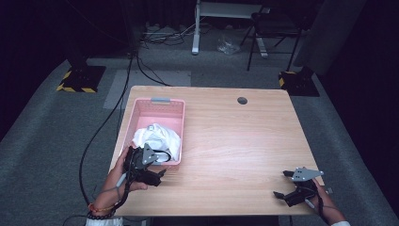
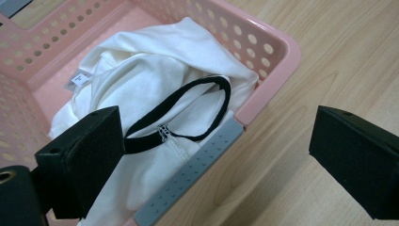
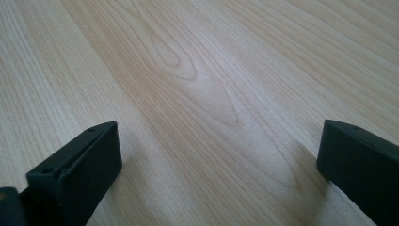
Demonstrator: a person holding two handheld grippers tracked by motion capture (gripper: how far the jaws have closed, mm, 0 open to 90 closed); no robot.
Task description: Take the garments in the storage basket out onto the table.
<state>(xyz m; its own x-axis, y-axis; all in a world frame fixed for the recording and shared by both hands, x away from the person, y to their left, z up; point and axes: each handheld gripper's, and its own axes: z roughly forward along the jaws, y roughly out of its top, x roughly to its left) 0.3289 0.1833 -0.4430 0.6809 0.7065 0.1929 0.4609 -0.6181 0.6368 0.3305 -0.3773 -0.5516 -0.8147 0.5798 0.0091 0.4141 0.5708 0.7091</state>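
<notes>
A pink perforated basket point(image 1: 175, 109) stands at the table's left side and holds a crumpled white garment point(image 1: 157, 136) with a black band point(image 2: 207, 87) looped on top. My left gripper point(image 1: 161, 167) is open at the basket's near rim point(image 2: 277, 52). One jaw is over the white garment point(image 2: 141, 70), the other over the bare table, with the grey handle pad point(image 2: 197, 169) between them. It grips nothing. Near the table's front right corner my right gripper point(image 1: 282, 183) is open, low over bare wood point(image 3: 188, 70), with nothing between its jaws.
The wooden table point(image 1: 235, 141) has a round cable hole point(image 1: 242, 100) near its far edge. On the grey floor beyond it are cables point(image 1: 141, 66), a white desk leg point(image 1: 195, 28), a dark chair point(image 1: 273, 28) and two yellow-and-black striped bases point(image 1: 77, 80).
</notes>
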